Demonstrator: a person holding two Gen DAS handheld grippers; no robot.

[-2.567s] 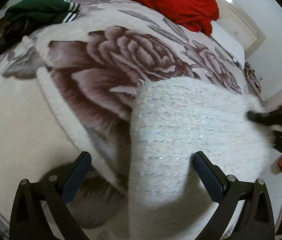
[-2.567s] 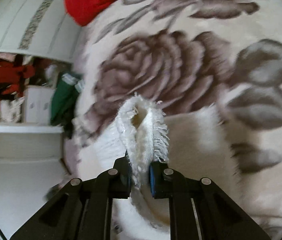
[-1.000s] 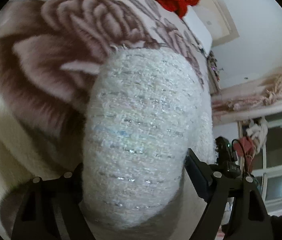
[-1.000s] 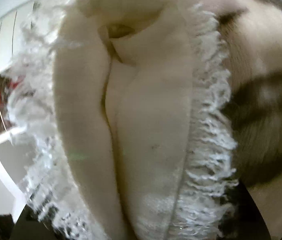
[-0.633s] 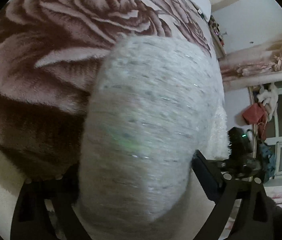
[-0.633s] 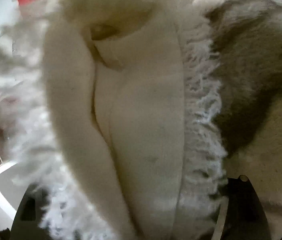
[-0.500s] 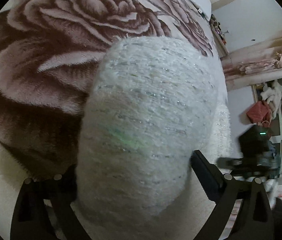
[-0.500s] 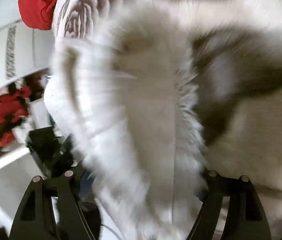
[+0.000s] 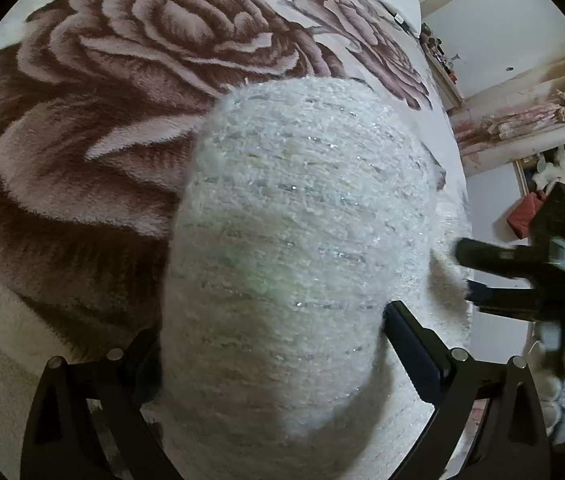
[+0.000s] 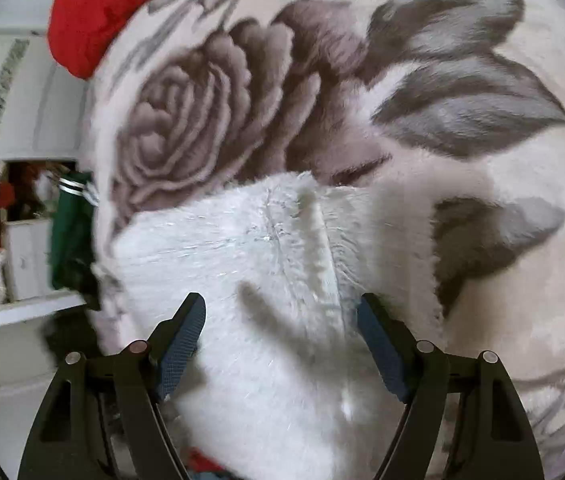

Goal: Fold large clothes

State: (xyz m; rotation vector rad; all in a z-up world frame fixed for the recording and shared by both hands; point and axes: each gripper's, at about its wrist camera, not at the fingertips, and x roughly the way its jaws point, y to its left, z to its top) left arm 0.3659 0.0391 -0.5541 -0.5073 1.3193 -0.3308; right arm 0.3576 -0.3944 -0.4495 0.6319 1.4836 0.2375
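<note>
Your left gripper (image 9: 270, 344) straddles white sweater (image 9: 298, 240), jaws apart; right gripper (image 10: 280, 344) gapes empty above sweater, long axis running ahead

Landmark: the white fuzzy garment (image 10: 266, 280), lying on the rose-print blanket (image 10: 462, 208).

Beyond the garment's far edge, the blanket lies flat and uncluttered up to the red clothing pile (image 10: 94, 12) at the far corner. To the garment's right in the right wrist view, open blanket. To its left, the bed edge falls away; a green garment with white stripes (image 10: 70, 232) hangs there, with white furniture (image 10: 26, 256) close behind.

A thick fold of the garment fills the span between the left gripper (image 9: 270, 344) fingers. The right gripper (image 10: 282, 340) stands with fingers spread above the garment.
</note>
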